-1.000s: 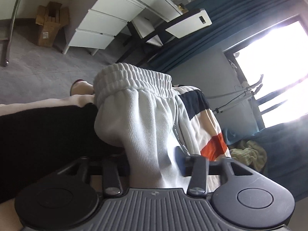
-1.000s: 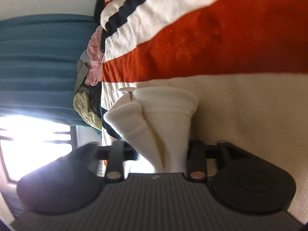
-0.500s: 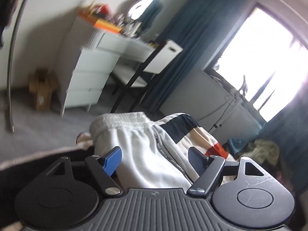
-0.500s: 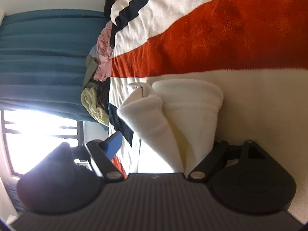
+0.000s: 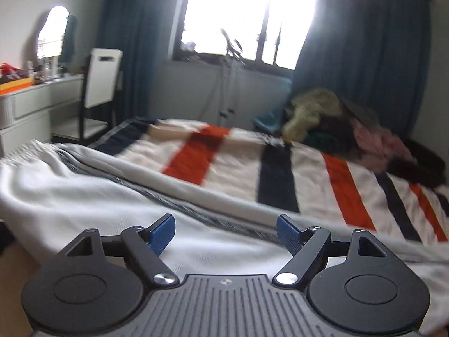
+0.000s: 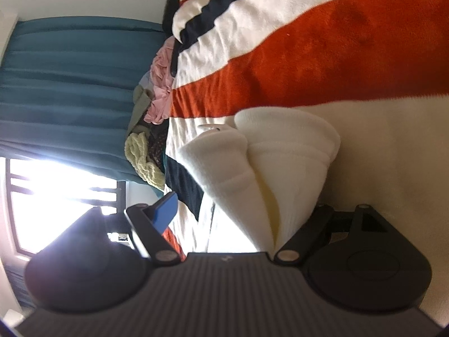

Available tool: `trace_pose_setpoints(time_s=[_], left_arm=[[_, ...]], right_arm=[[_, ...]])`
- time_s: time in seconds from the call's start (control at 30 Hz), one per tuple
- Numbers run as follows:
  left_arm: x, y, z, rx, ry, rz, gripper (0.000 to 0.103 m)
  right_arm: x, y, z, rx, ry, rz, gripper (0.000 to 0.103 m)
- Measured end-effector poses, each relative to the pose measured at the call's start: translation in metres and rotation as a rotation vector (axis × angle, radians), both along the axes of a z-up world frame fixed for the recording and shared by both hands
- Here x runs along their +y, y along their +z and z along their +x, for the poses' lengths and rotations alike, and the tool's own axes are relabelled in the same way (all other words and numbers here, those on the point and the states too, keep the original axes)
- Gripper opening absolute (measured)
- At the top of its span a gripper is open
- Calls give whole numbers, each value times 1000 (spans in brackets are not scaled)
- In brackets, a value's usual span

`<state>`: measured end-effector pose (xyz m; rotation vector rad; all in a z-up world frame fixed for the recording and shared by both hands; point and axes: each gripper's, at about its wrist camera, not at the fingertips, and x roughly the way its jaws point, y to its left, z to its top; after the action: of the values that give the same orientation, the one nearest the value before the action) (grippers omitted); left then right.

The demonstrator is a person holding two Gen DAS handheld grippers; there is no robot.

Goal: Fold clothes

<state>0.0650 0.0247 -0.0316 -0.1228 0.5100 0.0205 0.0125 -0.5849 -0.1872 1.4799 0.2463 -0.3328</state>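
Note:
White sweatpants (image 5: 84,196) lie across the striped blanket (image 5: 275,174) on the bed, waistband at the far left. My left gripper (image 5: 226,233) is open and empty, just above the pants. In the right wrist view the two cream leg cuffs (image 6: 269,168) lie on the blanket (image 6: 322,61). My right gripper (image 6: 241,210) is open, its jaws spread on either side of the cuffs; only its left blue pad (image 6: 165,210) shows, the other is hidden behind the cloth.
A heap of other clothes (image 5: 350,129) sits at the bed's far right corner, also in the right wrist view (image 6: 151,129). A white dresser (image 5: 31,104) and chair (image 5: 101,84) stand left of the bed. Blue curtains (image 5: 364,56) frame the bright window.
Both grippers opened and let go of the pants. The left gripper swung up and to the right, now facing across the bed to the window. The right gripper barely moved.

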Motion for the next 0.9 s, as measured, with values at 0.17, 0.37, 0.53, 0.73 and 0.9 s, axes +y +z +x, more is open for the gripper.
trace_pose_setpoints(time_s=[0.17,0.37,0.53,0.73,0.9], left_arm=[[-39,-53,20,89,-126,120,80],[-62,-93,31,135,-146,233,81],[-60,-96,28,142,-173,253,81],[-57,-96,28,133,-172,249,81],[-54,-96,29,122,-173,237,81]], right_arm=[[5,1,-2,-44,-34,-27,83],[17,10,3,-94,-64,-92,83],[14,19,11,-235,-21,-148,83],[12,14,21,-182,-27,-145,83],[5,-11,28,-42,-27,-62,78]])
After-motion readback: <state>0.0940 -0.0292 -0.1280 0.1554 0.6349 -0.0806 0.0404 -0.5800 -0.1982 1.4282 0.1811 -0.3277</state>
